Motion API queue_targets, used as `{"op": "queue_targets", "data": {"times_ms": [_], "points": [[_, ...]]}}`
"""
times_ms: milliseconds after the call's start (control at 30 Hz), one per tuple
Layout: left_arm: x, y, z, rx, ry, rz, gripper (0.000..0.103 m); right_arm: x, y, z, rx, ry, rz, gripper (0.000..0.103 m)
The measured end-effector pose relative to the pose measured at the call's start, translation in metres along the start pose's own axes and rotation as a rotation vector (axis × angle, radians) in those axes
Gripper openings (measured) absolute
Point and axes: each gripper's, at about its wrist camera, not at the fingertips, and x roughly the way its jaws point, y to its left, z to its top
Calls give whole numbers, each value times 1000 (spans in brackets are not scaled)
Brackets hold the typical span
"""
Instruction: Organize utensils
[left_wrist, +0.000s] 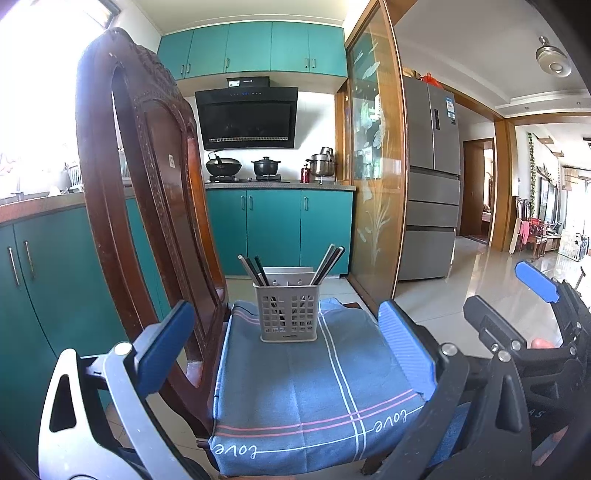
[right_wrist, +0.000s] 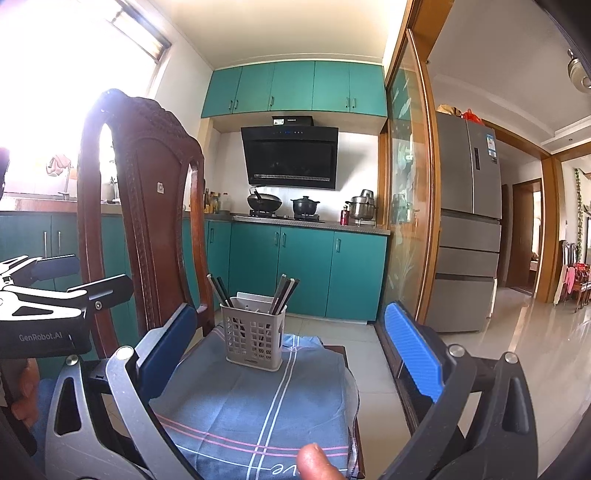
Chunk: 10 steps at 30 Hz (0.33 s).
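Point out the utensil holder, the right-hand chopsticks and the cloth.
utensil holder (left_wrist: 287, 317), left wrist view, front grid wall.
right-hand chopsticks (left_wrist: 330, 265), left wrist view, upper shafts.
cloth (right_wrist: 258, 402), right wrist view, bare middle.

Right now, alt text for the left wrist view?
Open left gripper faces a grey basket of chopsticks standing on a blue cloth over a chair seat. Right gripper is alongside; teal kitchen behind.

You're losing the chopsticks' (left_wrist: 325, 264) lower ends inside the utensil basket (left_wrist: 289, 314); the cloth (left_wrist: 306, 398) is running off the bottom edge, window glare is washing out upper left, basket label is reading too small.
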Motion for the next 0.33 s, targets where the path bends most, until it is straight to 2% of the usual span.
{"op": "queue_targets", "data": {"times_ms": [133,233,333], "points": [[0,-5,-2,21,0,9,99,3,0,-1,5,9,10,100],[7,-9,-5,34,35,-4,99,17,-4,-6,48,53,20,100],[33,-10,-11,29,155,17,99,58,-17,-19,91,209,-34,100]]}}
